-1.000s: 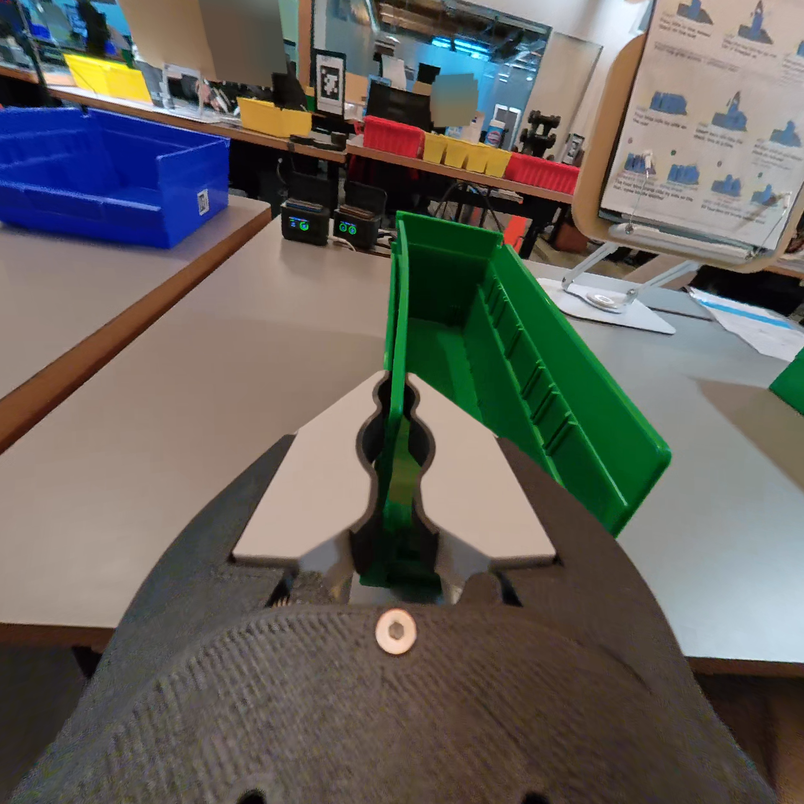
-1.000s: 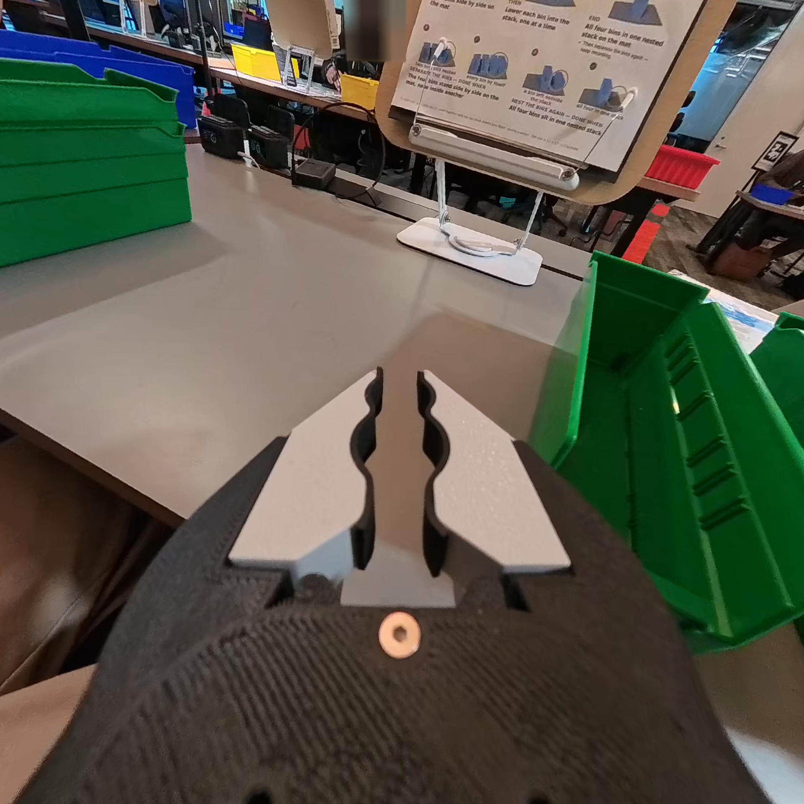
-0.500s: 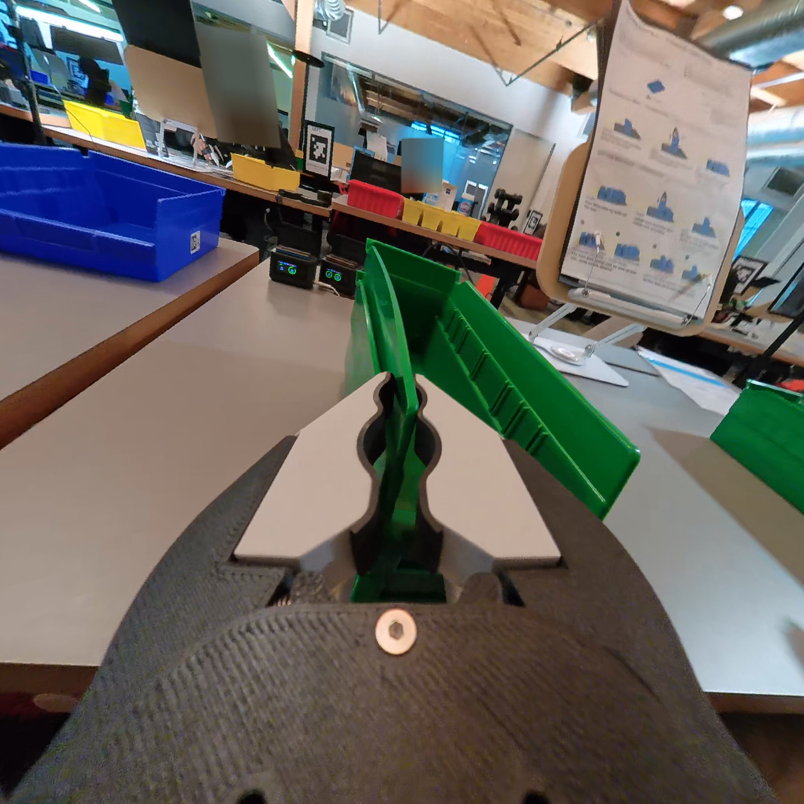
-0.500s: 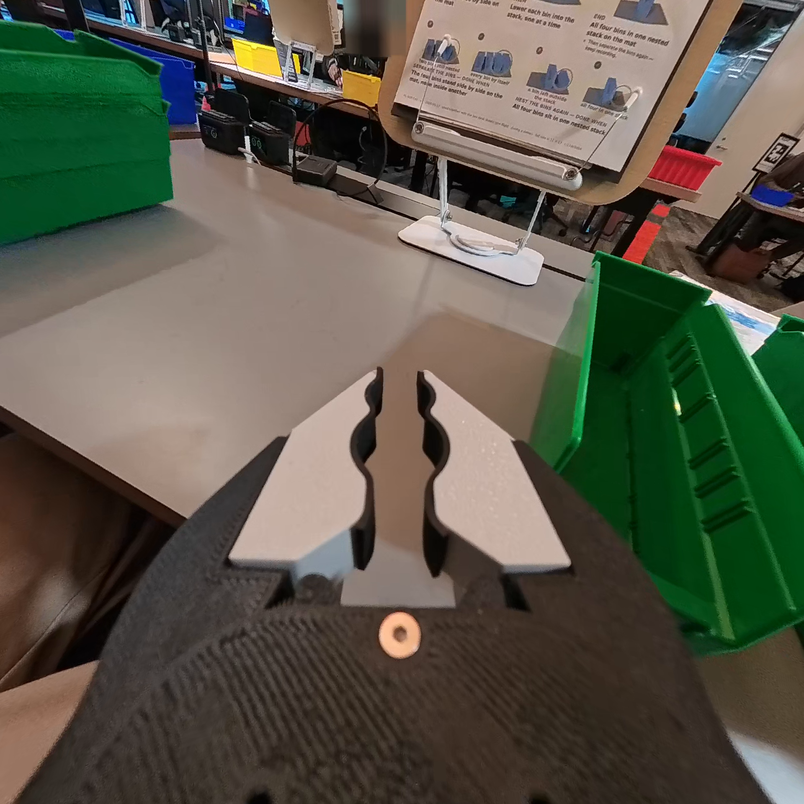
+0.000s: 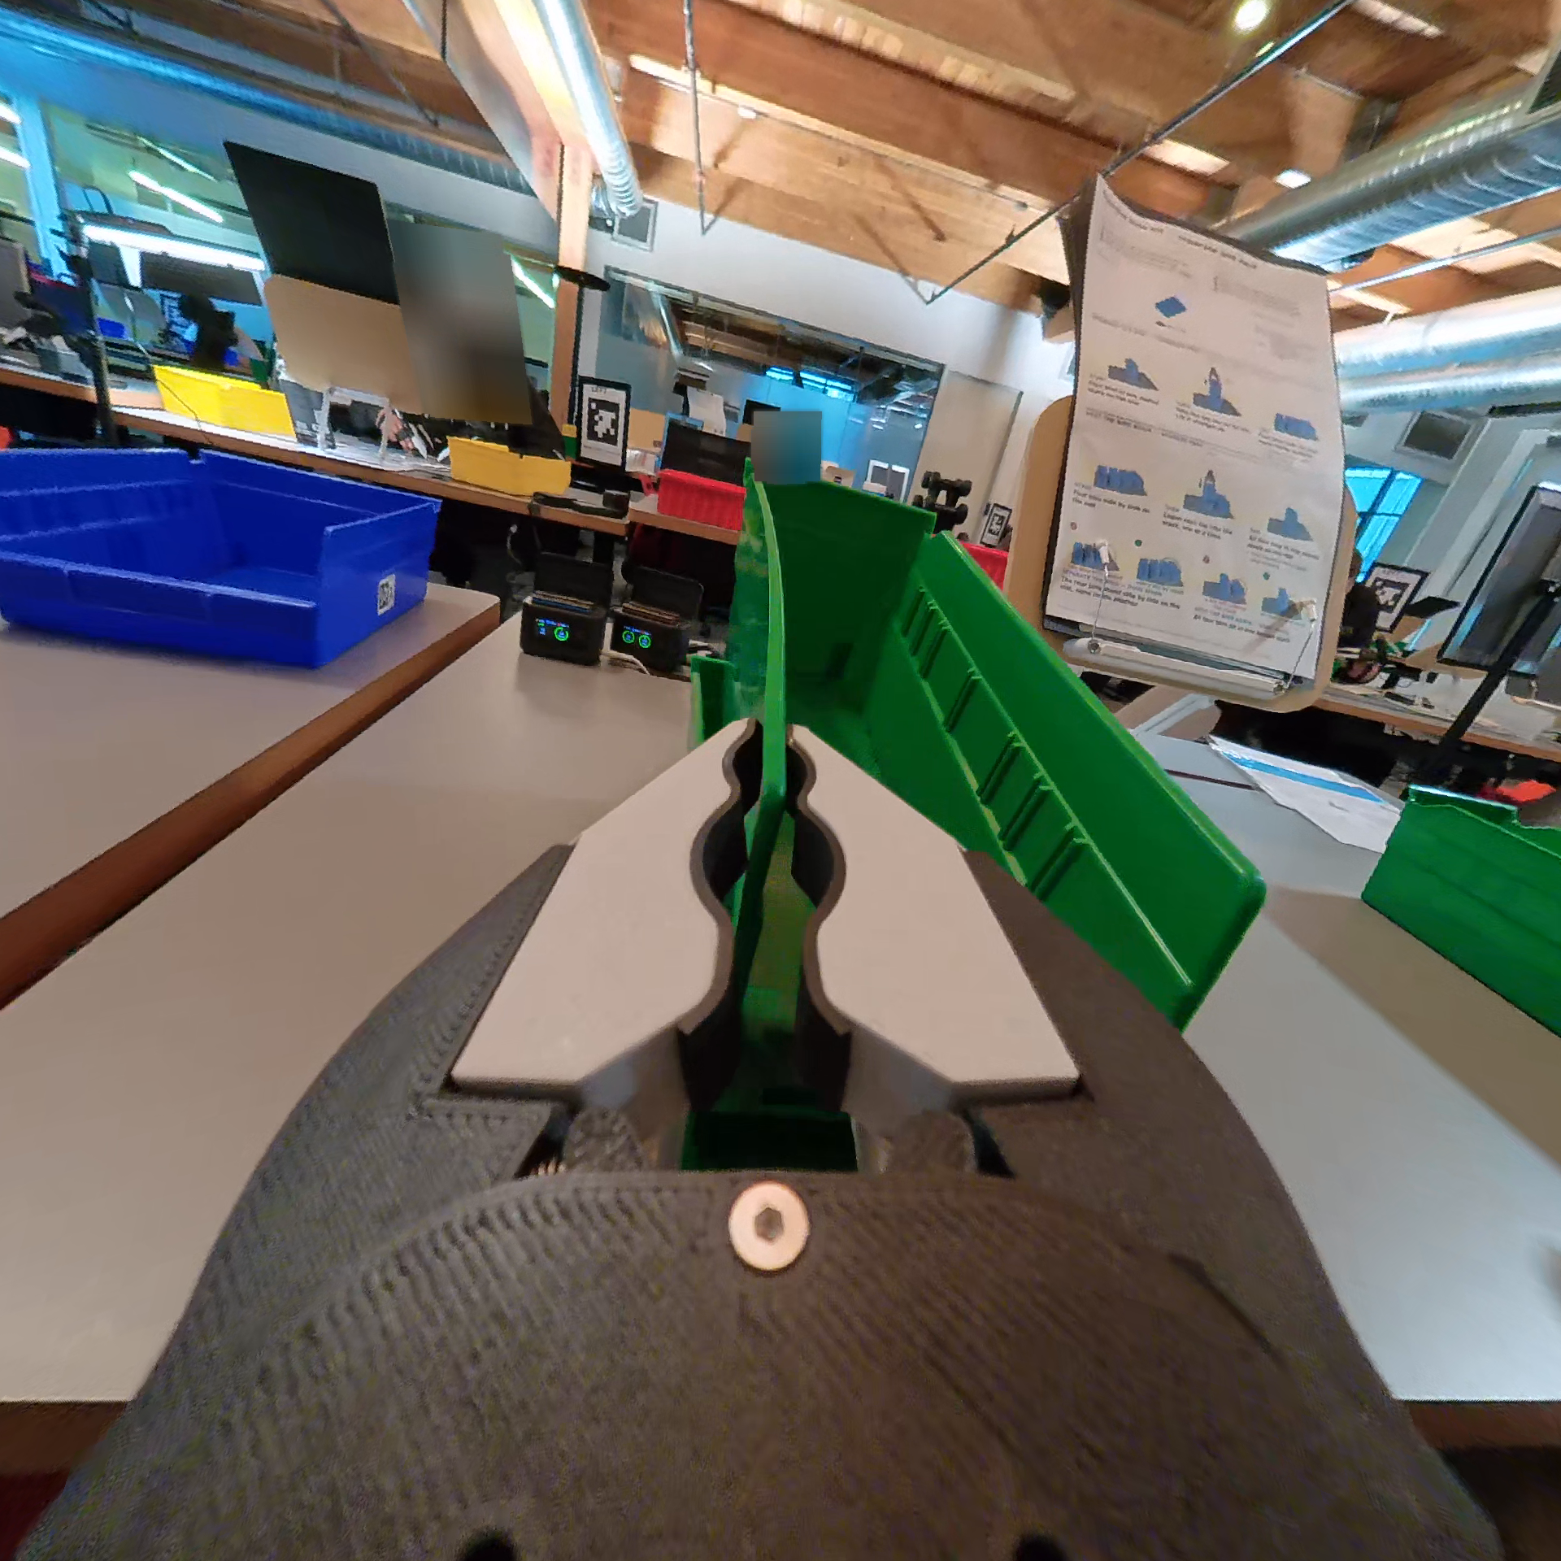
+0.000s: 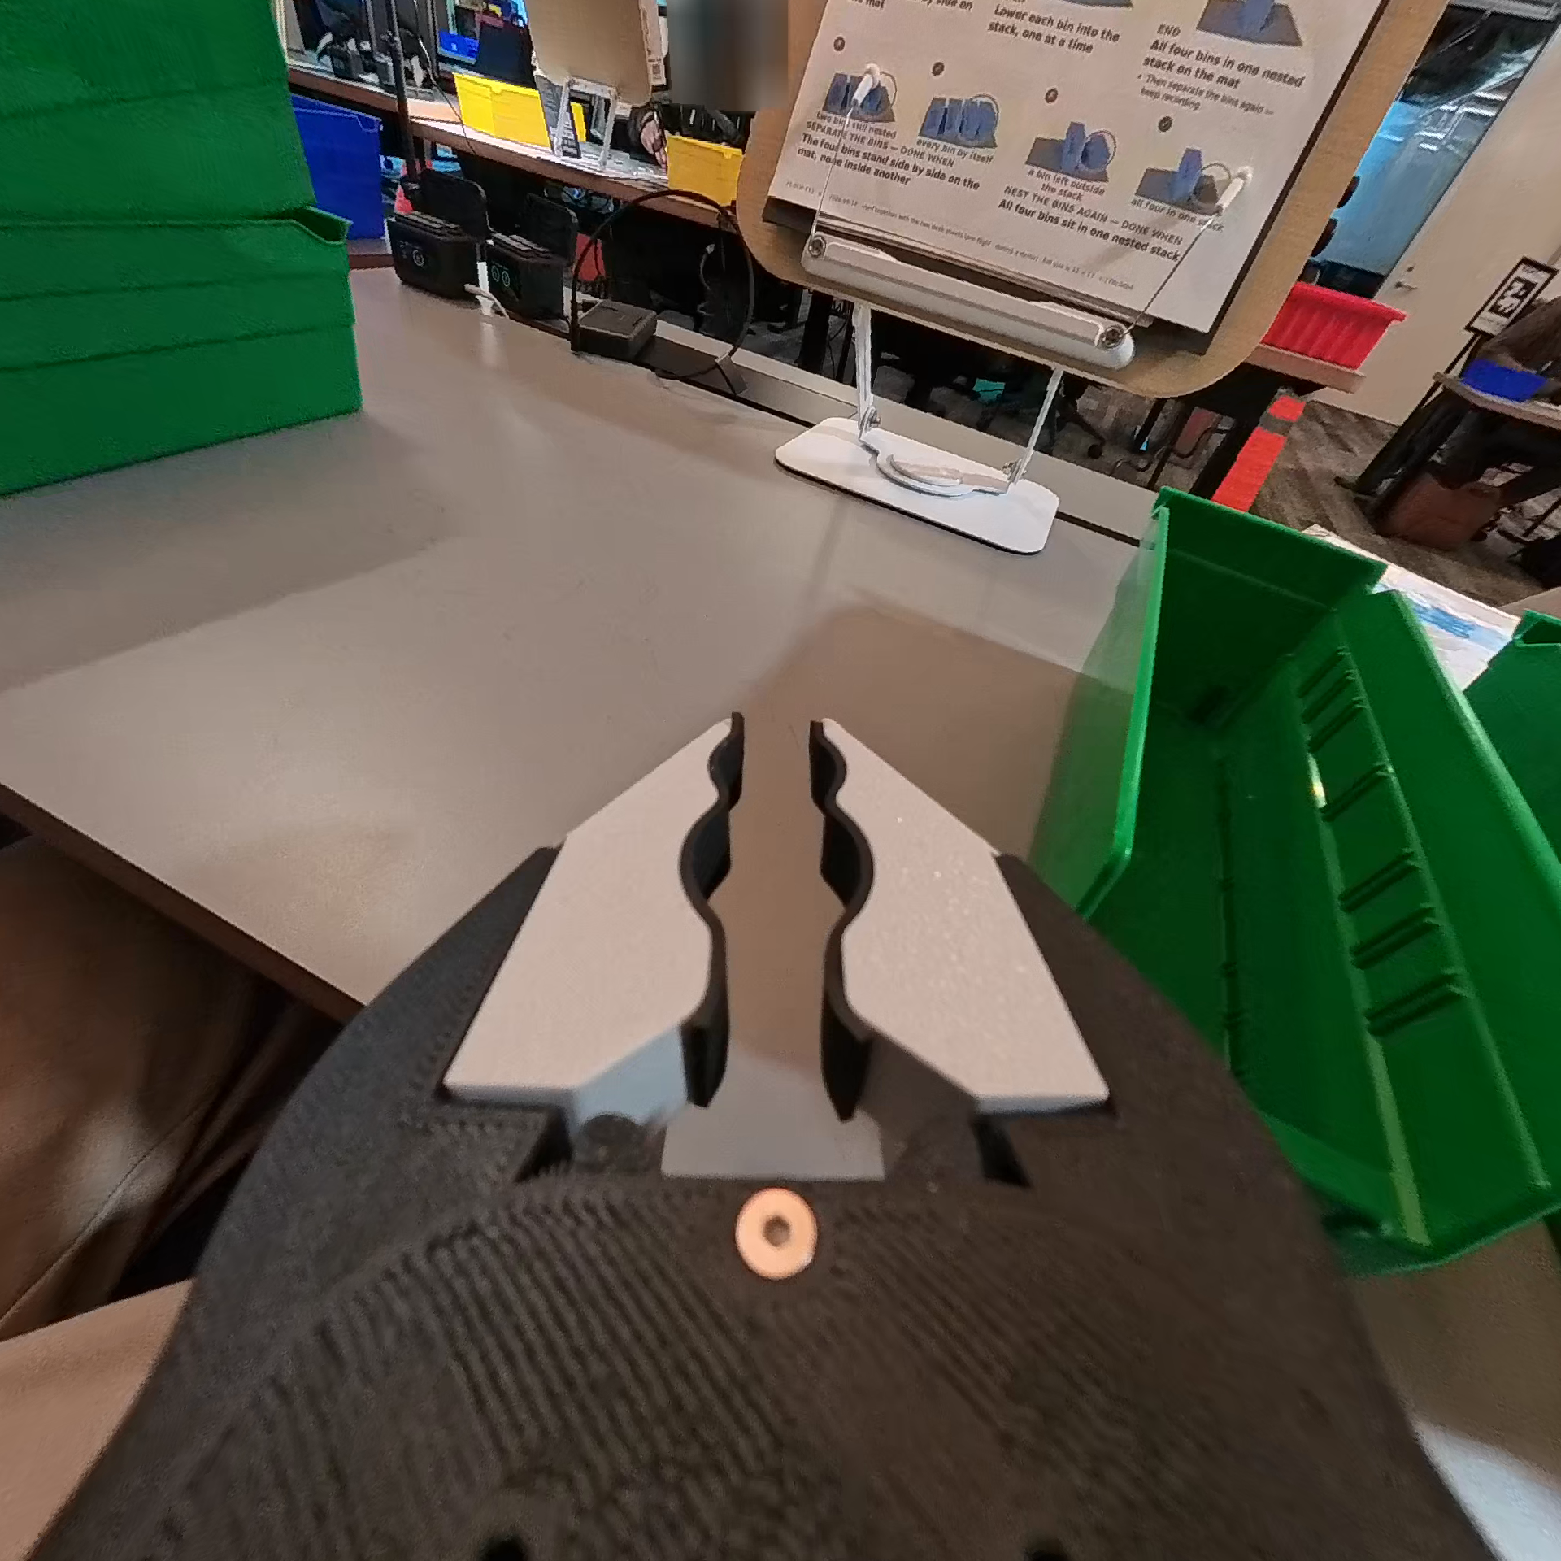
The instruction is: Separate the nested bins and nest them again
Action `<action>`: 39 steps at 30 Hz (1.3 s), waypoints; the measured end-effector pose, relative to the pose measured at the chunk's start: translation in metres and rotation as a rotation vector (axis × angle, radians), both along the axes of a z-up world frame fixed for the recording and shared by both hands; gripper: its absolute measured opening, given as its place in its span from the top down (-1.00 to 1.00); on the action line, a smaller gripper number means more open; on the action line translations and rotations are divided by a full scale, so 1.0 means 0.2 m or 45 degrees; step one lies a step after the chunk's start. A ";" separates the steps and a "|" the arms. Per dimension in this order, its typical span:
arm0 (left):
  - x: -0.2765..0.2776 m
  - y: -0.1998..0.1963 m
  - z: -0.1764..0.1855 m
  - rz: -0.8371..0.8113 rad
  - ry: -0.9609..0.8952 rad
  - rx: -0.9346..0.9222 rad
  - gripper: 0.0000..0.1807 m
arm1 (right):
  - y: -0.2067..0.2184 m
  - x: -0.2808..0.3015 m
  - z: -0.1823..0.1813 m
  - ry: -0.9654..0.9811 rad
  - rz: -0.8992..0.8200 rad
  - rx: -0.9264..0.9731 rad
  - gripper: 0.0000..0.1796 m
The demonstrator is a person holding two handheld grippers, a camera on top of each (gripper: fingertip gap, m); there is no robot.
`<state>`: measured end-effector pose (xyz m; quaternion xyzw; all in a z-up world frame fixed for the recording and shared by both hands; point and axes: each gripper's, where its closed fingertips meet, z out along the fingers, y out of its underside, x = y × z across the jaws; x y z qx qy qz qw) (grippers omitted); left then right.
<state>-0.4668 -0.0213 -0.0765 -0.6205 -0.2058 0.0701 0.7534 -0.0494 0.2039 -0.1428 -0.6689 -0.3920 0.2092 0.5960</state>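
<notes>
My left gripper is shut on the side wall of a green bin and holds it raised and tilted above the grey table. A piece of another green bin shows just below it. In the right wrist view the raised bin hangs over a stack of green bins at the far left. My right gripper is slightly open and empty over the table's front edge. A single green bin stands right beside it, and another green bin stands behind that one.
A blue bin sits on the neighbouring table to the left. Two black chargers stand at the table's back edge. An instruction sheet on a white stand is at the back middle. Papers lie at the back right.
My left gripper has lifted the green bin higher and tilted up with it. In the right wrist view the top bin has risen off the stack. The right gripper has stayed in place.
</notes>
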 end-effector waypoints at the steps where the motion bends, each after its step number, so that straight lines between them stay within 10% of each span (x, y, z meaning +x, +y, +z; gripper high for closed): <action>1: 0.00 0.00 -0.01 -0.008 -0.019 0.003 1.00 | 0.00 0.00 0.00 -0.001 0.001 0.000 0.84; 22: 0.49 -0.05 0.45 -0.185 0.118 0.263 1.00 | -0.12 -0.08 0.10 0.124 0.145 0.035 0.73; 33: 1.11 0.40 0.05 -0.458 0.092 0.014 1.00 | -0.69 -0.39 0.18 0.287 0.586 -0.064 0.56; 39: 1.20 0.58 -0.10 -0.397 0.029 -0.063 1.00 | -0.61 -0.43 0.11 0.293 0.439 -0.220 0.34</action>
